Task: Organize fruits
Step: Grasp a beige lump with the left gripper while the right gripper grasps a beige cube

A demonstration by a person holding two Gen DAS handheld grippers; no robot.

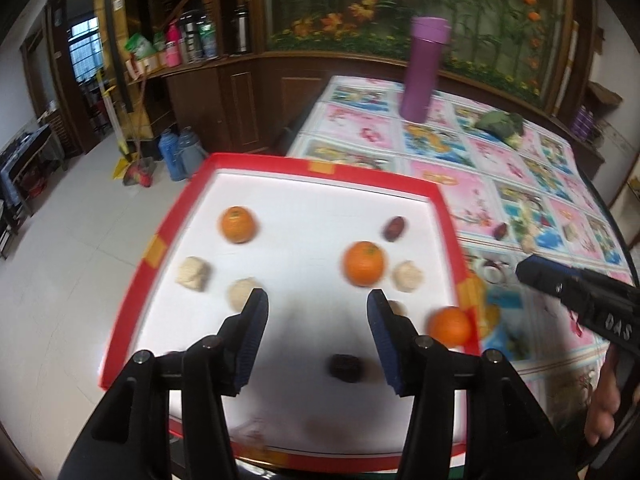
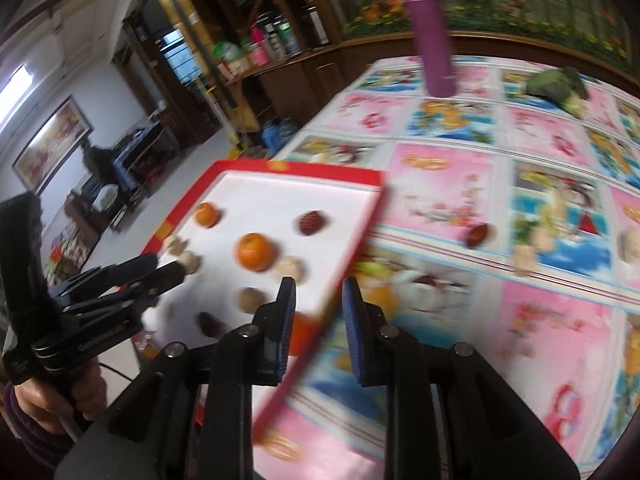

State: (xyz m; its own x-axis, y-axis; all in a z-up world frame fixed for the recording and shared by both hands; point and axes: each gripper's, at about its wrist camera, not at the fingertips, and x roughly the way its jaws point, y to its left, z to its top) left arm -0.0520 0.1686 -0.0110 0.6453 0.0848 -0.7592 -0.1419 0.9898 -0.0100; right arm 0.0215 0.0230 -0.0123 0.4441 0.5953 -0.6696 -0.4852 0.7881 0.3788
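- Nearest, in the left wrist view: left gripper (image 1: 318, 294) over the white floor of a red-rimmed tray (image 1: 320, 166), fingers spread apart, nothing between the pads.
- Just under that gap, a dark date (image 1: 346, 368) on the tray, touching neither finger.
- Beside the left finger, a pale lumpy piece (image 1: 242, 294), with a second one (image 1: 194, 274) further left.
- Off the right finger, an orange (image 1: 450, 326) against the tray's right rim.
- Just ahead of the fingertips, a middle orange (image 1: 364, 262) with a pale piece (image 1: 408, 276) beside it.
- Farther up the tray, a third orange (image 1: 238, 224) at left and a reddish date (image 1: 395, 228) at right.
- In the right wrist view: right gripper (image 2: 318, 282) above the tray's right rim, pads drawn close with only a narrow slit, gripping nothing.
- Past those fingers, out on the tablecloth (image 2: 440, 184): a loose date (image 2: 478, 235) and pale pieces (image 2: 524, 260), well apart from the pads.
- Bright pink-and-blue picture panels across the cloth, blurred here.
- Near the table's far side, a purple bottle (image 1: 424, 68) upright and a green vegetable (image 1: 500, 124) to its right.
- Left of the table, pale floor tiles (image 1: 60, 280) and two blue flasks (image 1: 178, 156).
- At the back, a dark wooden cabinet (image 1: 240, 100) and a flower mural (image 1: 360, 0).
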